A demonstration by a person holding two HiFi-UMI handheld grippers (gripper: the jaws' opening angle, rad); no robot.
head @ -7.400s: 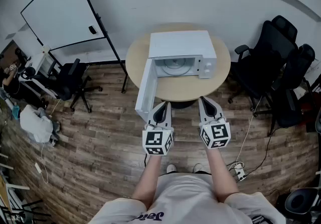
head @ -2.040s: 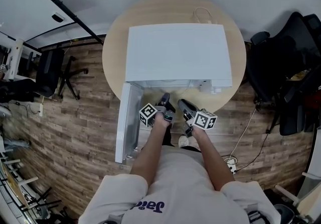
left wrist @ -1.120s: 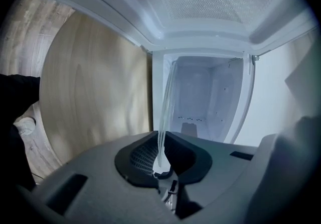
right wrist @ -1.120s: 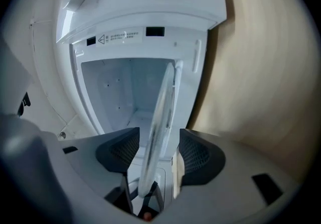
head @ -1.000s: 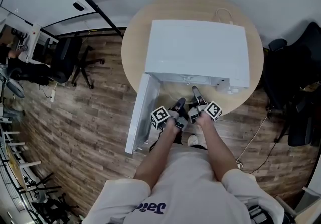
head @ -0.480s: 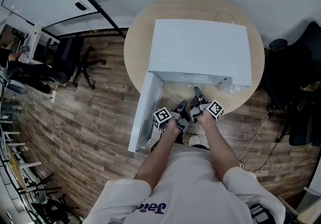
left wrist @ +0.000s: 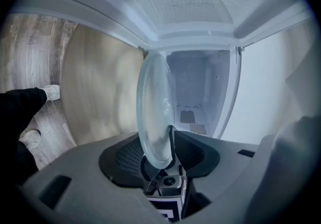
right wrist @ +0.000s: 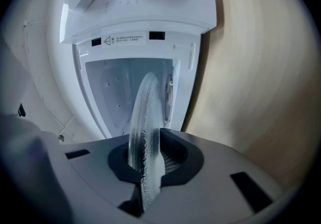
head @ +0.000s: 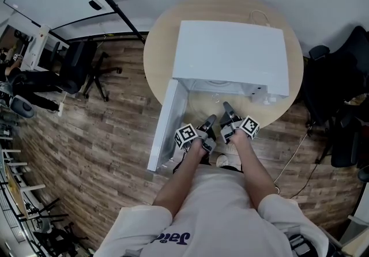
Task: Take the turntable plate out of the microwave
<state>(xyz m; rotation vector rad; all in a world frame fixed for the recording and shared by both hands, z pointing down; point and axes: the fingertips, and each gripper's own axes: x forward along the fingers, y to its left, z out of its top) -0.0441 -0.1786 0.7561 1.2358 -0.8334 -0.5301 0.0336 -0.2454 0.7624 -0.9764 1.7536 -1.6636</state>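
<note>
Left gripper (head: 210, 118): opening, jaws spreading wide with the near rim of the glass turntable plate (left wrist: 153, 112) between them, pads not clamping it.
Right gripper (head: 226, 106): closing, jaws narrowing onto the same rim just right of the left gripper, pads pressing the glass.
Turntable plate: sitting at the mouth of the cavity (left wrist: 198, 92), near rim between both pairs of jaws, far part reaching toward the inside of the white microwave (head: 230, 57).
Door (head: 164, 126): hanging open at the left, jutting past the near edge of the round wooden table (head: 155, 48).
Change since the first frame: standing close instead of well back; reaching both grippers to the opening instead of holding them short of the table.
Change over the last second: barely shifting; loosening on the left, tightening on the right.
</note>
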